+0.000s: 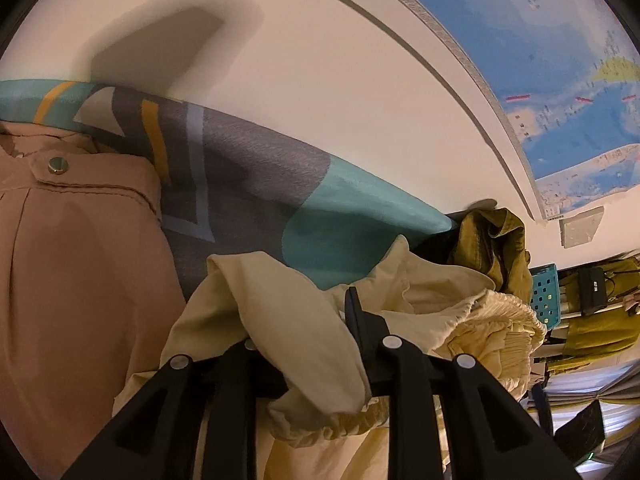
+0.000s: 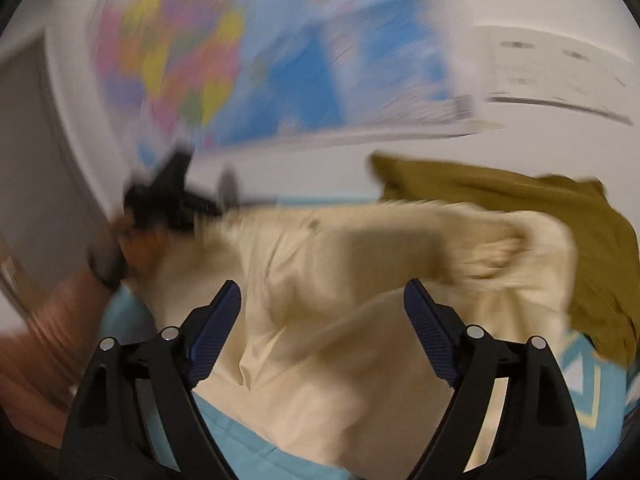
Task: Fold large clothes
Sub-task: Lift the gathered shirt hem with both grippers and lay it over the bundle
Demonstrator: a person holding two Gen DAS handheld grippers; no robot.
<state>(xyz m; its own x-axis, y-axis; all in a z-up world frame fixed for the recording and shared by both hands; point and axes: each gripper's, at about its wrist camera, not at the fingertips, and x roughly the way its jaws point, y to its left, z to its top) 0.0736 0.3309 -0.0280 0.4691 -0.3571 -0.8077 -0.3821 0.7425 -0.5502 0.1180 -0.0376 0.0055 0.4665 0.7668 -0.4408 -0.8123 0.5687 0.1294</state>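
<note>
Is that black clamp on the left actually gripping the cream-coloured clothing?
Touching. The left wrist view shows the left gripper pinched shut on a fold of the cream garment, with fabric bunched between its fingers.

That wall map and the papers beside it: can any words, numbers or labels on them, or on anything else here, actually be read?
None can be read.
Wall map: print and red marks, too small to read.
Same map in the right wrist view: smeared by motion blur.
White sheet beside it: dark lines, blurred.
Black bag: a small white tag, too small.
Cream garment, pink garment: no text.
</note>
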